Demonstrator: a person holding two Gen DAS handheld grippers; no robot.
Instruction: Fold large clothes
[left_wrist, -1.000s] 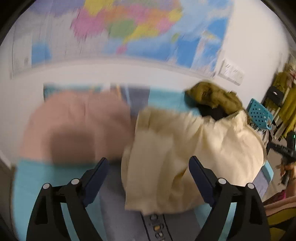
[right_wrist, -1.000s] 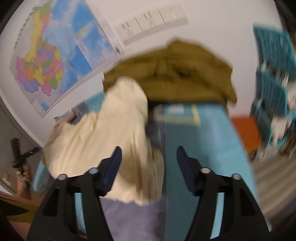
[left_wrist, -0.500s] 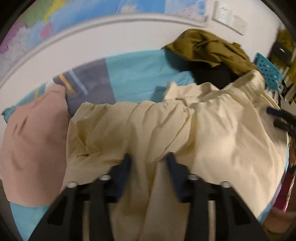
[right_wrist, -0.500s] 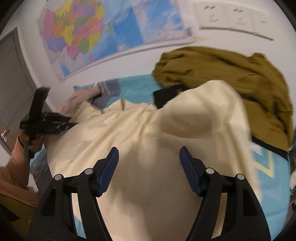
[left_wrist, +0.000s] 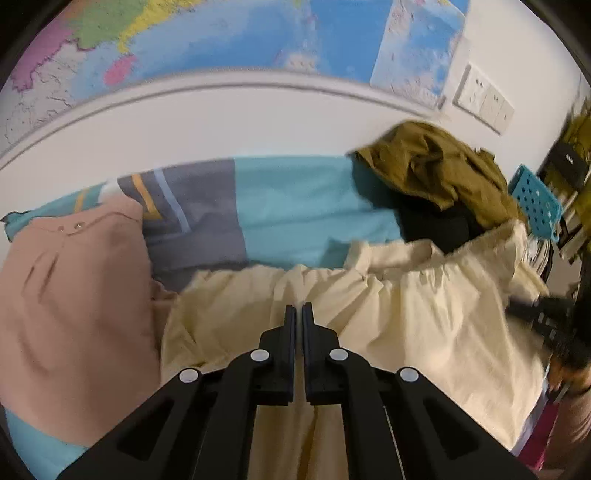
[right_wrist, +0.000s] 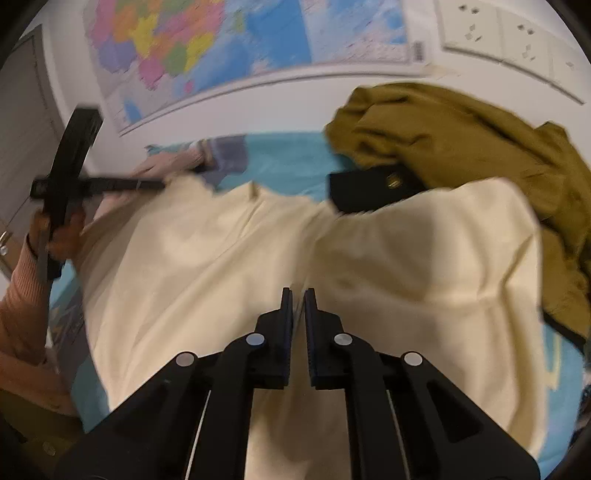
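Note:
A large cream garment (left_wrist: 424, 317) lies rumpled across a bed with a teal and grey cover (left_wrist: 295, 206). My left gripper (left_wrist: 299, 310) is shut, its jaws pinching a fold of the cream cloth near the gathered waistband. My right gripper (right_wrist: 298, 295) is shut on another part of the same cream garment (right_wrist: 221, 258). The left gripper, held in a hand, also shows in the right wrist view (right_wrist: 66, 173) at the far left.
A pink garment (left_wrist: 74, 295) lies on the bed's left. An olive garment (left_wrist: 436, 166) over a black one (left_wrist: 436, 225) is heaped at the back right by the wall. A blue perforated basket (left_wrist: 535, 203) stands right. A map (left_wrist: 258, 37) hangs above.
Both grippers, open a second ago, came down onto the cream garment and closed on its cloth. The garment is now spread wider between them.

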